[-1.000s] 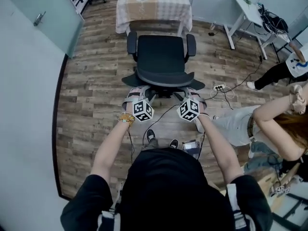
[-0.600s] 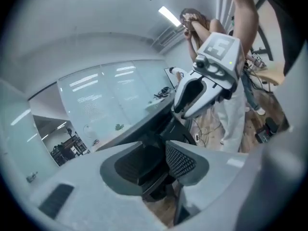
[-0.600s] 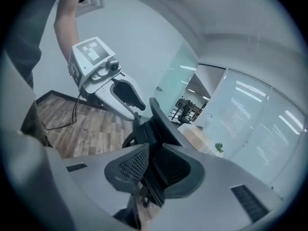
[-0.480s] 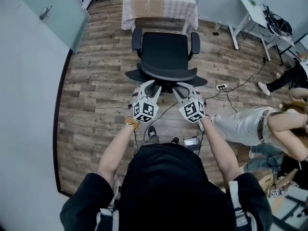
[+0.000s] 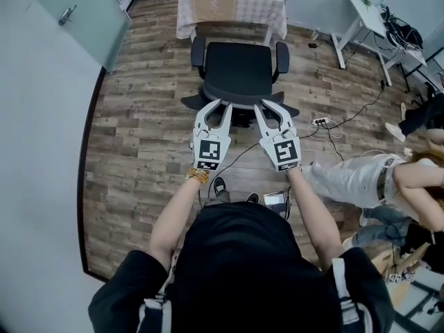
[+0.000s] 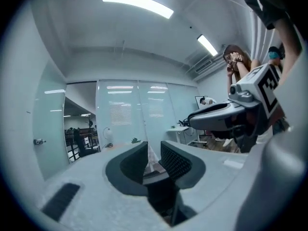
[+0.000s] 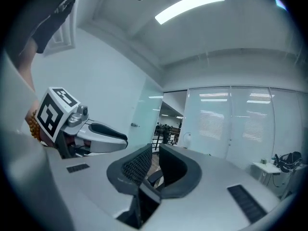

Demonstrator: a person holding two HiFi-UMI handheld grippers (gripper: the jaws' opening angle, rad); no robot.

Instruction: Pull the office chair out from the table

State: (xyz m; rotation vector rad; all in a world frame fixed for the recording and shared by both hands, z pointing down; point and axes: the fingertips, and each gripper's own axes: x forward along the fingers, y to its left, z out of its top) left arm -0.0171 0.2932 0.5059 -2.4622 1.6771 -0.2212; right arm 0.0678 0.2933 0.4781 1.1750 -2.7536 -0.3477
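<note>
- Backrest of black armed office chair (image 5: 239, 71) lies just ahead and below, equally near both.
- Left hand-held gripper (image 5: 216, 109), right hand-held gripper (image 5: 271, 111): jaws have just been closing, narrowly apart, nothing between.

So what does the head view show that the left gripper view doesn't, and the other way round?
Only the head view shows the seat and armrests of the office chair from above, and the power strip. Only the left gripper view shows the ceiling lights. Both show the right tool, whose jaws have just been closing with nothing between them. Both also show the door handle and another person off to the side.
</note>
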